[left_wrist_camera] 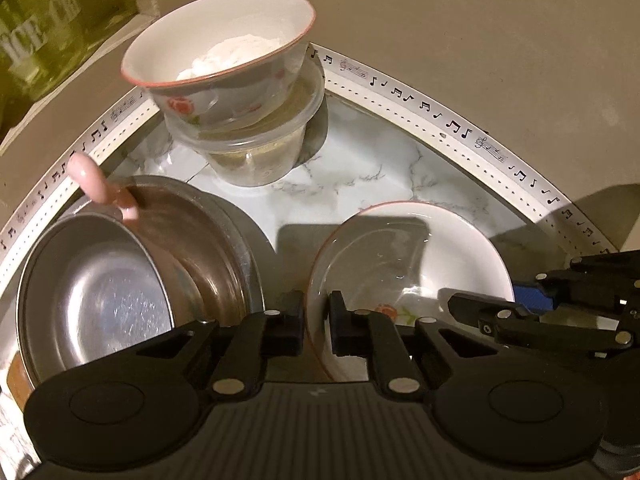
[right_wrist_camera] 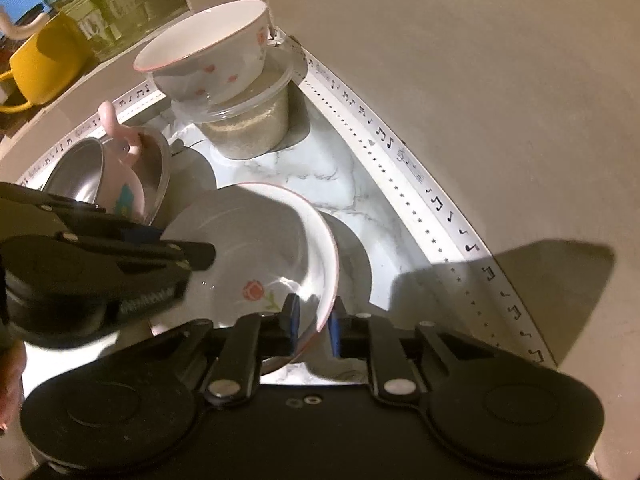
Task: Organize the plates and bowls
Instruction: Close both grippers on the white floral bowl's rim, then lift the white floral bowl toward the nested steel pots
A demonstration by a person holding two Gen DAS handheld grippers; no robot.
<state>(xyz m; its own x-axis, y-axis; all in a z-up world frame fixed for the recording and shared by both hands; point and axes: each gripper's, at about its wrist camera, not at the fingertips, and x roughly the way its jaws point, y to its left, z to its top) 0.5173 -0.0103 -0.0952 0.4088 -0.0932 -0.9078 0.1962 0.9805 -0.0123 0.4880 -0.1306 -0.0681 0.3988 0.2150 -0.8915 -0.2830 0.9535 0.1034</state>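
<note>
A white plate with a pink rim and a rose print [left_wrist_camera: 404, 264] [right_wrist_camera: 264, 252] is held tilted above the marble counter [left_wrist_camera: 360, 176]. My left gripper [left_wrist_camera: 316, 326] is shut on its left rim. My right gripper [right_wrist_camera: 314, 324] is shut on its right rim; it also shows in the left wrist view [left_wrist_camera: 520, 312]. A white rose-print bowl [left_wrist_camera: 224, 68] [right_wrist_camera: 208, 60] sits on a clear plastic container [left_wrist_camera: 256, 148] [right_wrist_camera: 248, 124] at the back corner. Nested steel bowls [left_wrist_camera: 120, 280] [right_wrist_camera: 80, 172] stand at the left with a pink handle [left_wrist_camera: 96, 184] sticking out.
The counter ends at beige walls [left_wrist_camera: 480, 40] with a white music-note trim strip [left_wrist_camera: 440, 116] [right_wrist_camera: 400, 160]. A yellow mug [right_wrist_camera: 40, 68] stands on a ledge at the far left. A pink cup and a glass bowl [right_wrist_camera: 148, 176] rest by the steel bowls.
</note>
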